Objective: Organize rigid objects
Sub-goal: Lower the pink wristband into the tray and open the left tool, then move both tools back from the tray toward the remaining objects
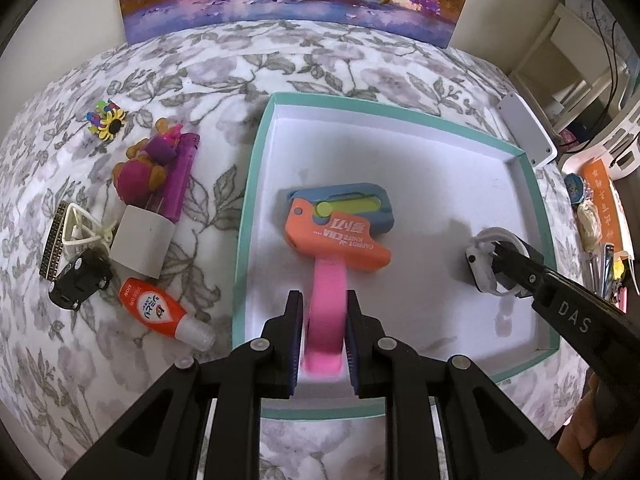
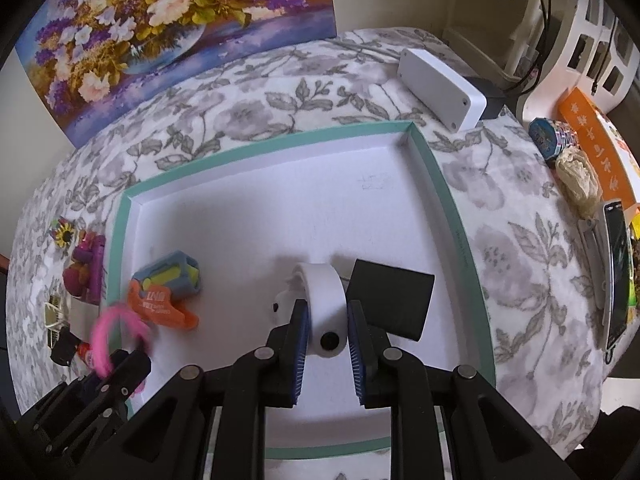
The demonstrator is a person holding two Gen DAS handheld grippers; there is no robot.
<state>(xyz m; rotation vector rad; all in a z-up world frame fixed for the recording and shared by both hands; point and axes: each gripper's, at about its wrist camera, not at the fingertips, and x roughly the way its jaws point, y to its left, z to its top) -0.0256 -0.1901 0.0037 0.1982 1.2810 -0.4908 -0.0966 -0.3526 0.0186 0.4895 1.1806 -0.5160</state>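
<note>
Here the left tool (image 1: 322, 344) was clamped on a pink band (image 1: 326, 312), held over the near part of the teal-rimmed tray (image 1: 256, 152), with the orange and blue carrot knife toy (image 1: 340, 226) lying on the tray floor just beyond it. The right tool (image 2: 328, 344) gripped a white watch (image 2: 326, 312) by its strap, inside the tray beside a black block (image 2: 390, 300). On the floral-covered counter (image 1: 200, 80), left of the tray, lay an orange glue bottle (image 1: 160, 312), a toy car (image 1: 80, 284) and a white charger (image 1: 142, 240).
</note>
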